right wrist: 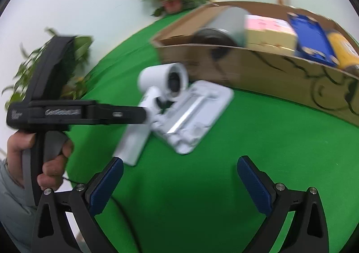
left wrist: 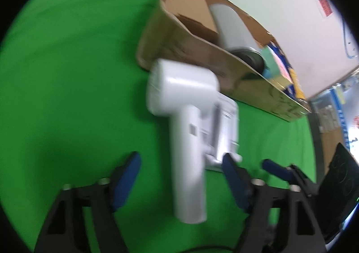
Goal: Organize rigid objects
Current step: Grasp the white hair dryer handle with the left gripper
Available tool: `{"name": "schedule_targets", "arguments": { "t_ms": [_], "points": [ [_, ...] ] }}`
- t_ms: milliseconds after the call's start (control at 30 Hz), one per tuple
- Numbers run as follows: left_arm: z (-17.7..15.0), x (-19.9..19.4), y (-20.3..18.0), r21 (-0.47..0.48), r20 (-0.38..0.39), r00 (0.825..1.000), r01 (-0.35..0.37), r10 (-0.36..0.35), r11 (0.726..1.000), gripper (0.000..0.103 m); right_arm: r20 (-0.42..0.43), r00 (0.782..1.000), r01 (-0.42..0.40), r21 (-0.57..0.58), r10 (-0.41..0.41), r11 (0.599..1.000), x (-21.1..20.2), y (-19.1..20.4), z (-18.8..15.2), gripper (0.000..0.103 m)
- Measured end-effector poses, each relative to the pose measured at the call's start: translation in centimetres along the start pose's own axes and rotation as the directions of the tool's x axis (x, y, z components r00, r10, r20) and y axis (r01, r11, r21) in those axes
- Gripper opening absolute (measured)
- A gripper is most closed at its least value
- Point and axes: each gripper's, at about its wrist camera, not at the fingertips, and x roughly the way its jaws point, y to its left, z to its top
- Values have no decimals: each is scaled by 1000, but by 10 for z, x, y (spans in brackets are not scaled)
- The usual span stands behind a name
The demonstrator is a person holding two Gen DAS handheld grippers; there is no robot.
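Left gripper [left wrist: 181, 182] jaws spread around white dryer [left wrist: 186, 131] handle (contact unclear, blurry); right gripper [right wrist: 180, 182] jaws spread; cardboard box [right wrist: 258, 73] upper right.

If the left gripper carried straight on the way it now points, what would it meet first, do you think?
Most likely the white handheld device: its handle already lies between the open left gripper jaws. Beyond it sits the cardboard box. Motion blur leaves depth uncertain.
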Motion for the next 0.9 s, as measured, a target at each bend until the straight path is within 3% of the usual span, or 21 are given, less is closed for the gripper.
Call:
{"name": "schedule_targets", "arguments": {
  "t_ms": [33, 100, 200, 400, 500, 733, 833, 900],
  "points": [
    [-2, 4, -5, 5, -13, 1000, 10, -10, 1000, 41, -7, 1000, -8, -8, 7, 1000, 1, 3, -2, 102],
    [-4, 7, -10, -3, -11, 1000, -2, 2, 1000, 41, -30, 999, -26, -10, 25, 1000, 2, 7, -7, 100],
    [-8, 7, -17, -14, -26, 999, -34, 34, 999, 30, -47, 999, -22, -9, 22, 1000, 1, 6, -8, 97],
    [-27, 16, -37, -53, -69, 997, -45, 41, 998, 30, -75, 997, -9, -15, 8, 1000, -5, 5, -11, 84],
    [-35, 19, -34, -125, -76, 997, 7, -17, 992, 29, -91, 996, -5, -36, 2, 999, 0, 8, -14, 83],
    [-39, 20, -28, -171, -98, 993, 49, -66, 984, 30, -93, 995, 21, -76, -28, 997, 12, 24, -16, 79],
    [-40, 24, -34, -158, -100, 993, 49, -66, 986, 30, -83, 995, 52, -91, -60, 995, 16, 33, -14, 64],
    [-40, 24, -35, -158, -98, 993, 47, -63, 986, 30, -75, 993, 78, -102, -86, 992, 19, 39, -14, 48]
  ]
}}
